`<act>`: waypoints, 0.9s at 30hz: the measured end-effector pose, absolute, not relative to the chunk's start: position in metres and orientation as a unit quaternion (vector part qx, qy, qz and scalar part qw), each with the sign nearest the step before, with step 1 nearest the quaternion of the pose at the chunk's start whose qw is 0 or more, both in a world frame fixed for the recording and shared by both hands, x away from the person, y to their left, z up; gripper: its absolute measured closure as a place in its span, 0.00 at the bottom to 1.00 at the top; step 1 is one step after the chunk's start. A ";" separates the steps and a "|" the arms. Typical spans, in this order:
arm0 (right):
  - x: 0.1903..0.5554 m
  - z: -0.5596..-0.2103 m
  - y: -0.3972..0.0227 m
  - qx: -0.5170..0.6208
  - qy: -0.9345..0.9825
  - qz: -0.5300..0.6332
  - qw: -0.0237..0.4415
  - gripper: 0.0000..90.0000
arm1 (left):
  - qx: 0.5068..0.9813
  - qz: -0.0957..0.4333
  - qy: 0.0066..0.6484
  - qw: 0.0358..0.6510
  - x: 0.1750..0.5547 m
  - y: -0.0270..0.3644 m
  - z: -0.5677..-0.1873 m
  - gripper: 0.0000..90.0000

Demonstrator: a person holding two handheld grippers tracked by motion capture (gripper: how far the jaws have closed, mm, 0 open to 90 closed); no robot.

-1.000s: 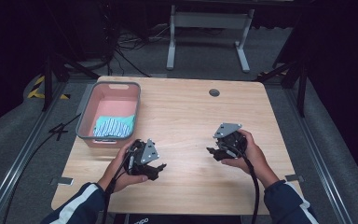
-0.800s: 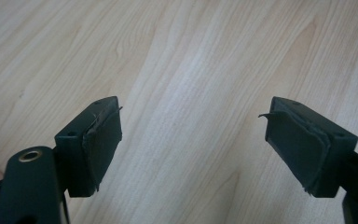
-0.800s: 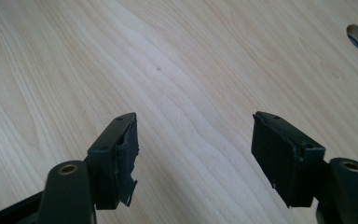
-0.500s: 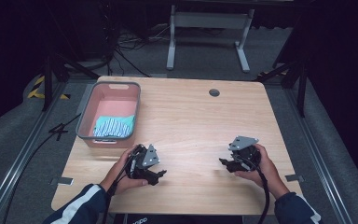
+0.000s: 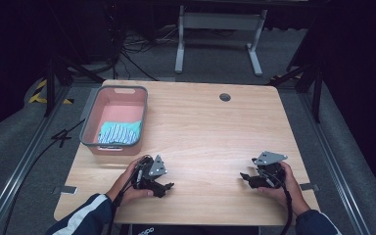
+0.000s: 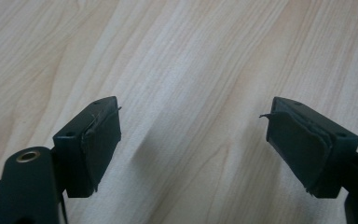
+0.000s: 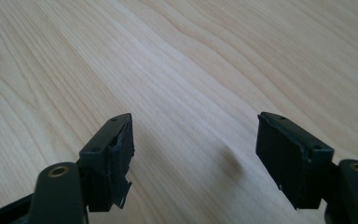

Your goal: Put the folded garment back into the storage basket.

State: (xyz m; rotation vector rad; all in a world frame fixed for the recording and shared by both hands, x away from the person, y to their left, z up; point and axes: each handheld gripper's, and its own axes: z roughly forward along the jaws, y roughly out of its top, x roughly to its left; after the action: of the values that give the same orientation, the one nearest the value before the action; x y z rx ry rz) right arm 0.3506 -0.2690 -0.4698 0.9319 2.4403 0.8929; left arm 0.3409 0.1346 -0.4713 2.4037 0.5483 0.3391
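Both grippers sit low at the near table [image 5: 205, 127] edge, jaws spread, empty. The striped cloth [image 5: 120, 132] in the pink bin [image 5: 89, 122] lies just beyond the left gripper [image 5: 165, 186], so that one's closer; right gripper [image 5: 244, 177] is well off.

Nearest the tongs sits the pink basket [image 5: 89, 128] with its grey rim, at the surface's left edge, holding a folded teal striped cloth [image 5: 120, 132] (lying flat).
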 end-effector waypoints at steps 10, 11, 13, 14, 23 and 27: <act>0.337 -0.486 -0.299 0.386 0.829 0.369 0.168 0.23 | 0.899 0.086 0.235 0.360 0.344 0.142 -0.483 0.17; 0.337 -0.486 -0.299 0.387 0.828 0.369 0.168 0.23 | 0.899 0.086 0.235 0.360 0.344 0.142 -0.483 0.17; 0.337 -0.486 -0.299 0.386 0.829 0.368 0.168 0.23 | 0.898 0.088 0.236 0.360 0.344 0.142 -0.483 0.17; 0.337 -0.486 -0.299 0.386 0.829 0.368 0.168 0.23 | 0.898 0.087 0.236 0.360 0.344 0.142 -0.483 0.17; 0.337 -0.486 -0.298 0.386 0.829 0.368 0.169 0.23 | 0.898 0.088 0.239 0.360 0.345 0.142 -0.483 0.15; 0.337 -0.486 -0.298 0.387 0.829 0.367 0.169 0.22 | 0.898 0.086 0.238 0.358 0.345 0.142 -0.483 0.15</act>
State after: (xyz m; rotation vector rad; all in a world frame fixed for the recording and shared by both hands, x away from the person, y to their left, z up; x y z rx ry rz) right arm 0.3368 -0.2985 -0.4863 1.0999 2.3556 1.0445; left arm 0.3452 0.1422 -0.4832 2.3179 0.6152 0.2211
